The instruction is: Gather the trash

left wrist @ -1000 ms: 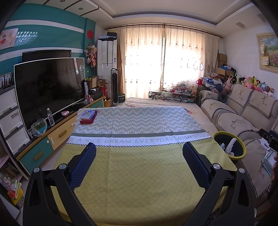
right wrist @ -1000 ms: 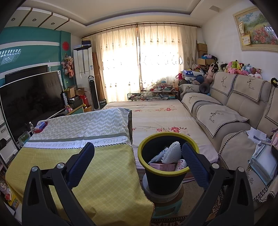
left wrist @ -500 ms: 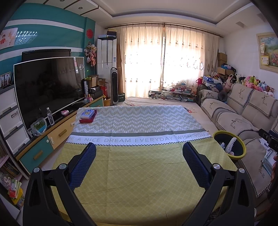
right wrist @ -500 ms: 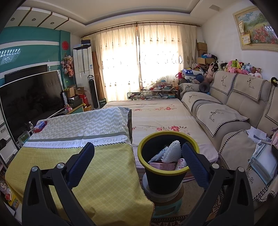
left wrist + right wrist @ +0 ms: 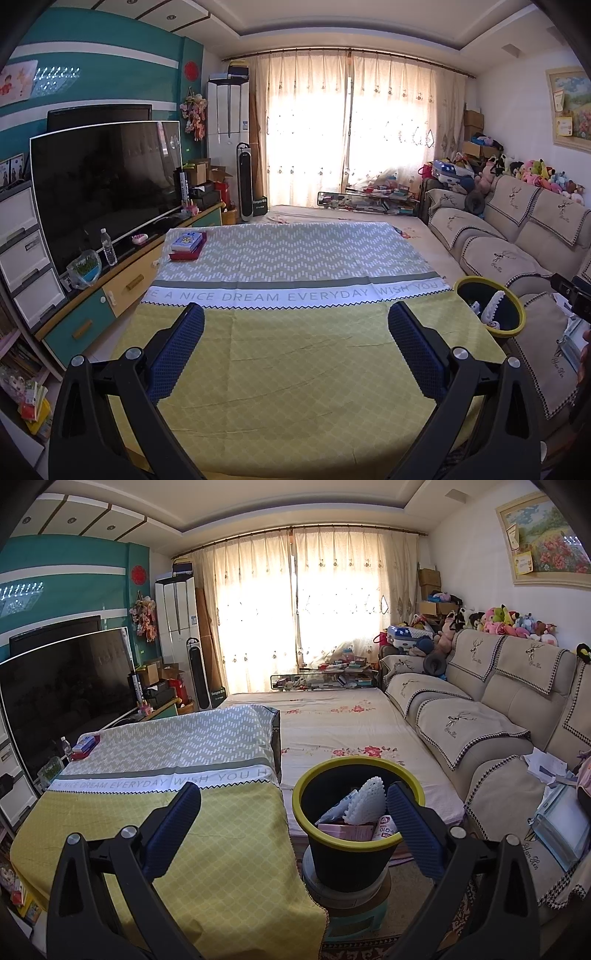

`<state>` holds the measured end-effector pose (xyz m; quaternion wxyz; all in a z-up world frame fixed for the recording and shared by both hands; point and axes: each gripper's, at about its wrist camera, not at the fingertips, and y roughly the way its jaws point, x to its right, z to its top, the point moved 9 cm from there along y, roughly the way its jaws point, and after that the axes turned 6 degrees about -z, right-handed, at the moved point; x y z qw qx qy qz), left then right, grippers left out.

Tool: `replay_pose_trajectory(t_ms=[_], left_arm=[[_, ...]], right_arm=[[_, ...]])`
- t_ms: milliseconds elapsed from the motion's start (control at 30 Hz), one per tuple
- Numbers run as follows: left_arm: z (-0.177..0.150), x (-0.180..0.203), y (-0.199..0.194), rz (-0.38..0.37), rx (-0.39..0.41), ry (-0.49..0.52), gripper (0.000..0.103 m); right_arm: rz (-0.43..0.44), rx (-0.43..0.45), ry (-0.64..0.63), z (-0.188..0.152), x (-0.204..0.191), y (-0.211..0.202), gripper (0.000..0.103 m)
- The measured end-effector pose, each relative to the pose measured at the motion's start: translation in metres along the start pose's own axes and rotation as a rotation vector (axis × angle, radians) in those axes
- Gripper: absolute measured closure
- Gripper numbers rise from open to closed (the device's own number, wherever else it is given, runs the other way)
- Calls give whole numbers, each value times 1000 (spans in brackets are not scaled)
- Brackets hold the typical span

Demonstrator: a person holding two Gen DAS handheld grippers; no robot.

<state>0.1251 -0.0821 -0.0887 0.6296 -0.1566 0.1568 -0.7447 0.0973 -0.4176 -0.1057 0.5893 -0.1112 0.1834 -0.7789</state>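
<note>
Left wrist view: the left gripper [image 5: 295, 347] hangs above a table draped in a yellow and grey tablecloth [image 5: 295, 373], its blue-padded fingers [image 5: 177, 350] spread wide with nothing between them. The yellow near half of the cloth directly ahead of it is bare. The only items on the table are a small stack of boxes [image 5: 186, 245] at the far left corner, well apart from the gripper, and whether they count as trash cannot be told. The yellow-rimmed trash bin [image 5: 489, 308] stands off the table's right edge, ahead and to the right of this gripper, close to the beige sofa [image 5: 517, 258]. A television [image 5: 103, 188] fills the left wall.

Right wrist view: the right gripper [image 5: 295, 830] also stands apart and empty, and points almost straight at the trash bin [image 5: 306, 827]. The bin lies just ahead and slightly low, its rim overlapped in the frame by the right finger. Inside it sit a white foam net sleeve [image 5: 364, 799], a pink carton [image 5: 343, 830] and a small labelled container [image 5: 386, 829], so collected trash is already in place. The bin rests on a squat stool [image 5: 351, 901] between the table's corner and the sofa [image 5: 476, 731]. The tablecloth [image 5: 221, 849] falls away to the left.

Judged from both views, the right hand is clearly nearer the bin, while the left is nearer the far-corner boxes, which lie forward and left with their long side running along the table's edge. No loose trash shows on the table, so the job looks close to finished.
</note>
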Motion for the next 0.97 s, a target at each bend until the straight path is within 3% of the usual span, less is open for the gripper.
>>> replay_pose_trajectory(t_ms=[400, 667, 967], left_arm=[[-1, -3, 6, 7, -27, -16, 5], [0, 0, 6, 20, -3, 17, 5], [-2, -28, 56, -29, -110, -57, 5]], right_arm=[[1, -2, -1, -1, 0, 1, 7], [5, -11, -1, -6, -3, 4, 7], [71, -56, -65, 0, -47, 45, 7]])
